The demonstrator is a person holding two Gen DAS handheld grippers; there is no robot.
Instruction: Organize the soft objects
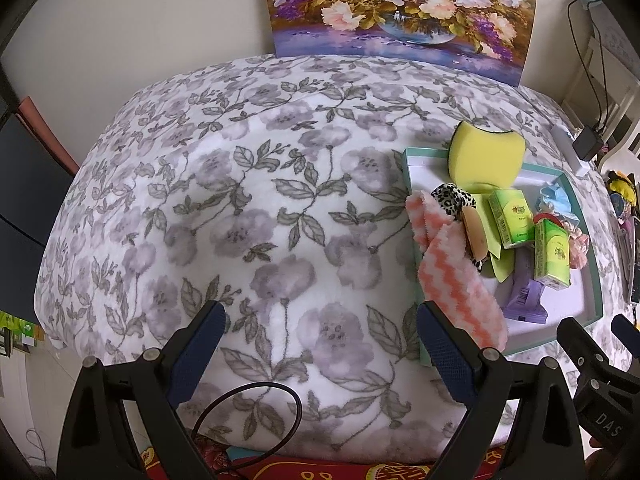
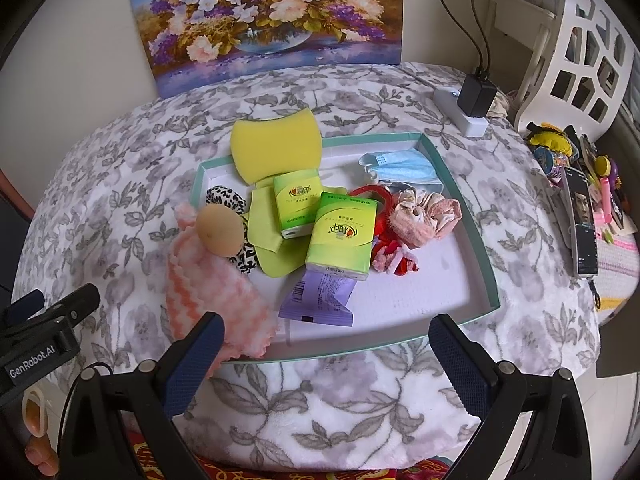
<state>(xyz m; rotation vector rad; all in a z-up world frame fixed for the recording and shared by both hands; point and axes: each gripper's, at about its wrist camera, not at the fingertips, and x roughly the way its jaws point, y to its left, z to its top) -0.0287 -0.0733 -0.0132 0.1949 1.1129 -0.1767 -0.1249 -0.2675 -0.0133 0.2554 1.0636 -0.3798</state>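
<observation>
Both grippers hang low at the near edge of the bench, holding nothing: left gripper point(image 1: 320, 332) with jaws spread wide over bare floral blanket point(image 1: 248, 200), right gripper point(image 2: 326, 340) with jaws equally wide, aimed at the near rim of the shallow teal-edged tray point(image 2: 486, 258). The soft things lie gathered in that tray. Yellow sponge point(image 2: 276, 146) leans over the far rim, propped more than laid flat. Pink-and-white zigzag cloth point(image 2: 216, 292) drapes across the near left corner and spills partly outside. A tan round puff point(image 2: 220, 230) sits on it, against a leopard-print scrunchie point(image 2: 226, 198). Two green tissue packs point(image 2: 342, 232) lie mid-tray on a lime cloth point(image 2: 270, 246), the nearer one overlapping a purple packet point(image 2: 320, 296). Blue face mask point(image 2: 400, 166) is in the far right corner; pink scrunchie point(image 2: 424, 212) and red fuzzy pieces point(image 2: 390, 260) lie just in front of it. The near right part of the tray floor is bare (room for sorting, seemingly). Off to the right, well apart, a phone point(image 2: 582, 224) and small clutter, plus a charger block point(image 2: 476, 96) on a white strip. This fits either a heap awaiting sorting or items already collected into the tray; cannot settle which. The wide jaws suit bulky, squashy items, I judge
</observation>
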